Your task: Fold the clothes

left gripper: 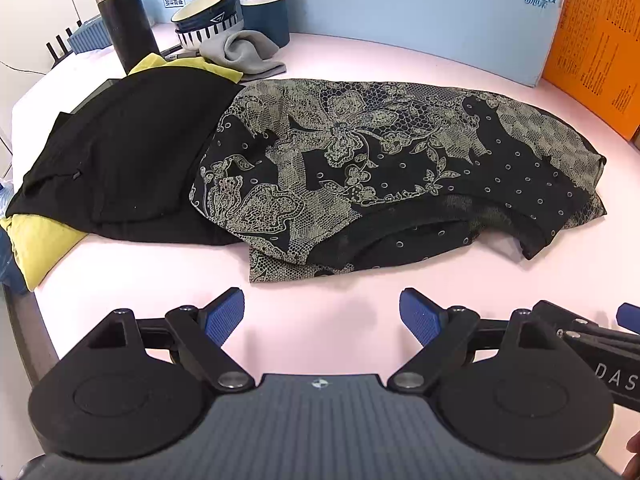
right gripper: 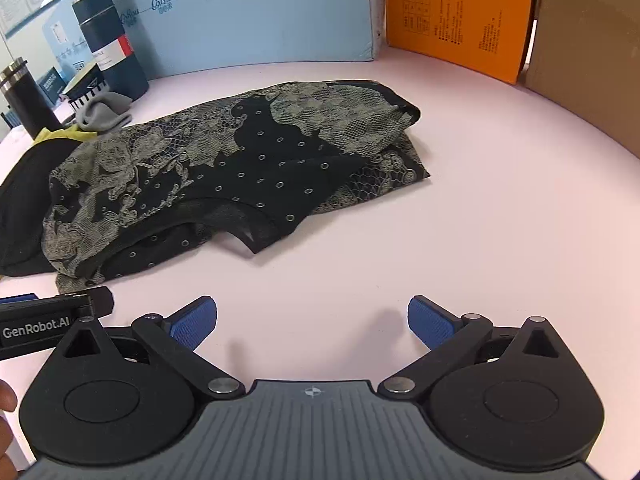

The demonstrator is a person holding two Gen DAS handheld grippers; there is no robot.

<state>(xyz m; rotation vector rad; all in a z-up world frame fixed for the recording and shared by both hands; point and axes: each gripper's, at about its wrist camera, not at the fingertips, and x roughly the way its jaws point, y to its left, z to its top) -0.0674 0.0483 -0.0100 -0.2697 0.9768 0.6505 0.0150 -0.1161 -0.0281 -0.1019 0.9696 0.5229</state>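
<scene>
Two wrist views over a pale pink table [left gripper: 360, 60]. Left wrist view: the left gripper [left gripper: 322, 316] hangs above bare tabletop at 6 o'clock, its jaws wide apart with nothing between the blue pads [left gripper: 224, 316]. The patterned garment [left gripper: 380, 168], black with a pale lace-and-floral print, lies partly folded at the centre, its neckline toward 6 o'clock and apart from the gripper. At 9 o'clock its edge lies over a black garment [left gripper: 132, 152], which in turn rests on a yellow-green cloth [left gripper: 40, 248]. Toward 11 o'clock stand a black flask [left gripper: 126, 16], a striped bowl [left gripper: 206, 18], a dark blue bottle [left gripper: 264, 0] and a crumpled grey cloth [left gripper: 244, 54]. A light blue carton [left gripper: 420, 20] closes the far edge at 12 o'clock; an orange box [left gripper: 600, 48] stands at 2 o'clock. Right wrist view: the right gripper [right gripper: 312, 322] likewise hangs over bare table at 6 o'clock, jaws wide apart and empty; the patterned garment [right gripper: 240, 168] lies toward 11 o'clock, and part of the left gripper [right gripper: 48, 322] enters at 9 o'clock.
</scene>
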